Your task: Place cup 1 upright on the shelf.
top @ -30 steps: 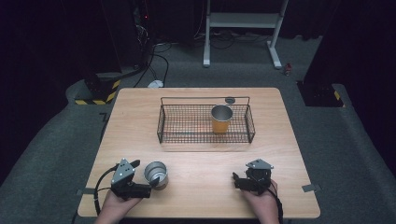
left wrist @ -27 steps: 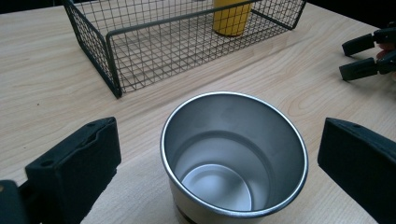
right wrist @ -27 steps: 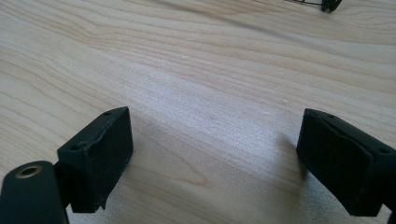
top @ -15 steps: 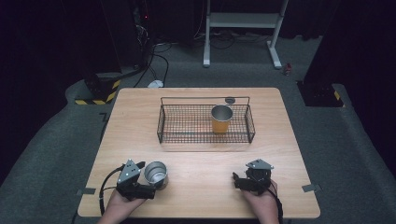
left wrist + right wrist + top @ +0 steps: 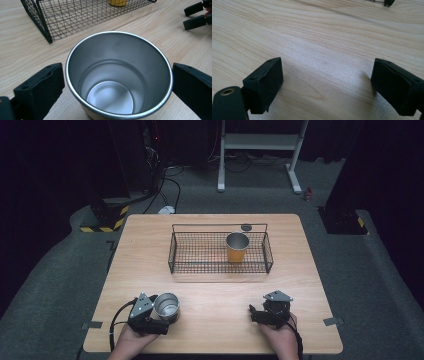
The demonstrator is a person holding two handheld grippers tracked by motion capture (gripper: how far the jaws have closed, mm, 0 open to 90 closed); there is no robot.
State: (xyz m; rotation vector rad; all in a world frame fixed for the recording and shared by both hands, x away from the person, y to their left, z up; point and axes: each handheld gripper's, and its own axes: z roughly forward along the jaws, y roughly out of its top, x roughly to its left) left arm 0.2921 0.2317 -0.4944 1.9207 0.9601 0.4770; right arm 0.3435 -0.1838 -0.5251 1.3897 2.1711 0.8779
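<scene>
Left gripper view: left tongs [image 5: 117, 85] spread around steel cup [image 5: 118, 75], pads just beside rim; right tongs [image 5: 327, 86] spread over table [image 5: 317, 37].

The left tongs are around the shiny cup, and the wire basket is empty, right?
Not quite. The left tongs are around the shiny cup, but the wire basket isn't empty: the high view shows an orange cup standing inside it.

Basket: black wire-mesh rectangular basket [image 5: 200, 262] on the far middle of the table, its near corner also in the left gripper view.
Cup in basket: metal cup with a yellow-orange lower body [image 5: 237, 247], upright, right of centre (inside the mesh).
Table: light wooden table [image 5: 215, 320].
Floor: grey carpet [image 5: 60, 270]; yellow-and-black striped block [image 5: 102, 222] at far left.
Frame: white metal stand [image 5: 260, 150] beyond the table.
</scene>
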